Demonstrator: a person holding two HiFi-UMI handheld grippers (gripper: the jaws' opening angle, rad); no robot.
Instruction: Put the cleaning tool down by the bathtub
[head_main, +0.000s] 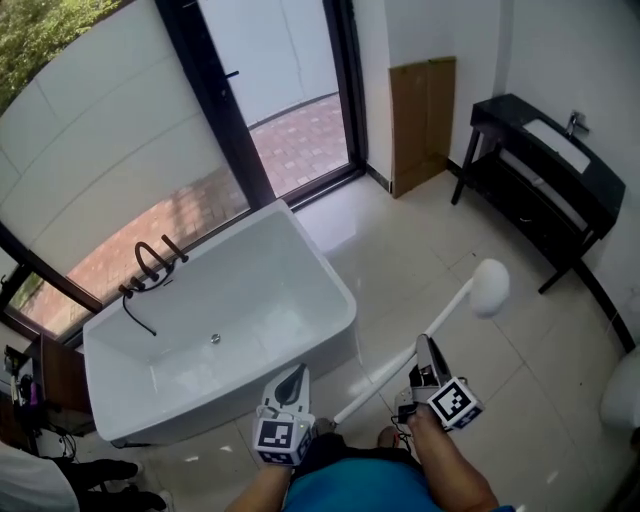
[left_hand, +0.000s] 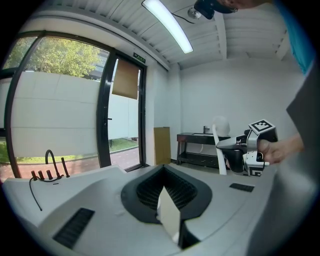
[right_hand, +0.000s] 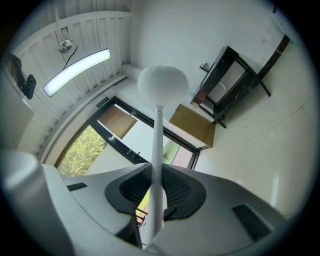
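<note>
Brush (head_main: 452, 306) clenched in right claw (head_main: 423, 347), handle slanting away from bathtub (head_main: 312, 252) at left; left claw (head_main: 292, 382) closed, empty.

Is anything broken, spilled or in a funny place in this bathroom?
Nothing looks broken or spilled. One oddity: a brown cardboard sheet leans against the wall beside the glass door. The long white cleaning tool is off the floor, clamped in the right hand-held gripper.

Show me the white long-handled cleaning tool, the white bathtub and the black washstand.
white long-handled cleaning tool (head_main: 447, 310): head view, on its handle.
white bathtub (head_main: 280, 270): head view, on the inner wall.
black washstand (head_main: 505, 110): head view, on its top.
</note>
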